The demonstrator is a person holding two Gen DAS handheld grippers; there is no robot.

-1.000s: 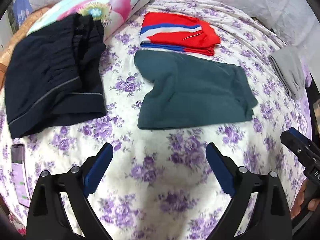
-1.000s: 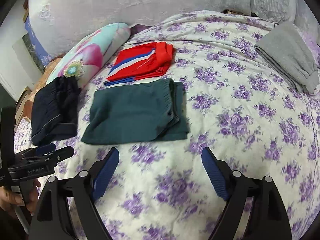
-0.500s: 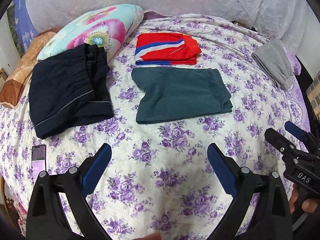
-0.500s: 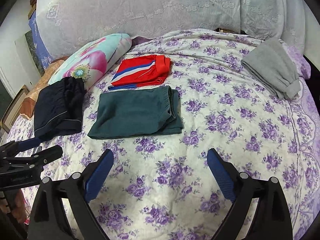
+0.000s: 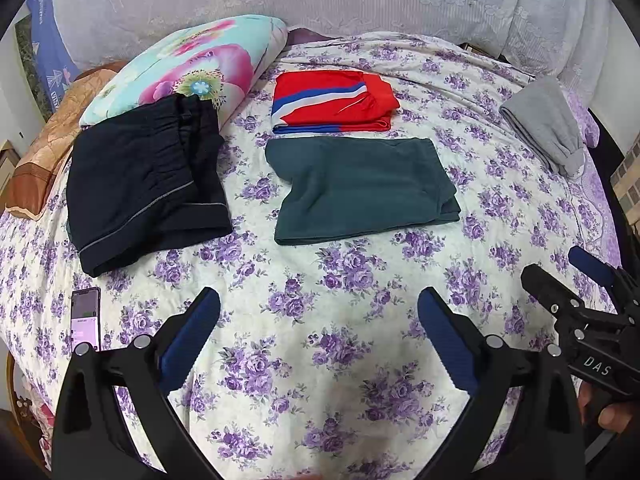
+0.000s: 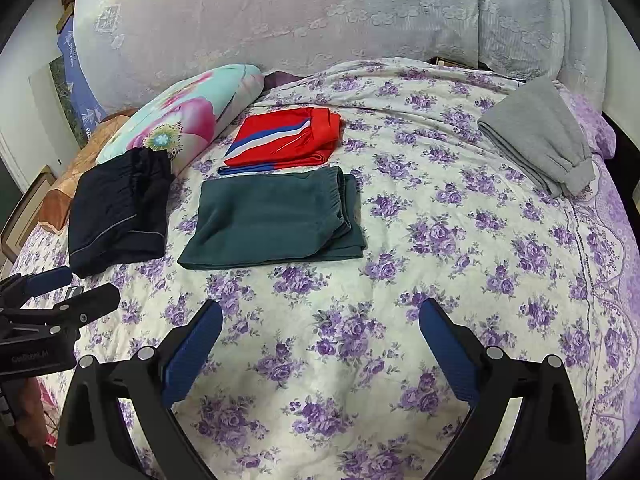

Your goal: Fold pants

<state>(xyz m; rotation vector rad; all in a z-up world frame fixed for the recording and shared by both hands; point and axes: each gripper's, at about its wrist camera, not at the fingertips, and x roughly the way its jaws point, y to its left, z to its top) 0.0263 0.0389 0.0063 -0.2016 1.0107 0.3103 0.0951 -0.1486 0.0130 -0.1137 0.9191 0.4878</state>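
The bed under its cream bedspread printed with purple flowers (image 5: 320, 320) carries four folded garments, so the main risk is a stray sweep that drags the soft cover and ruffles them. The dark green folded fleece pants (image 5: 360, 192) lie mid-bed, just in front of the red shorts with blue and white stripes (image 5: 332, 100); their loose waistband layers could spring open if nudged. The left hand-held gripper (image 5: 318, 320) and right hand-held gripper (image 6: 320, 328) both hover wide and empty, their jaws having just been opening, near the black phone (image 5: 85, 316), which a careless drop could knock.
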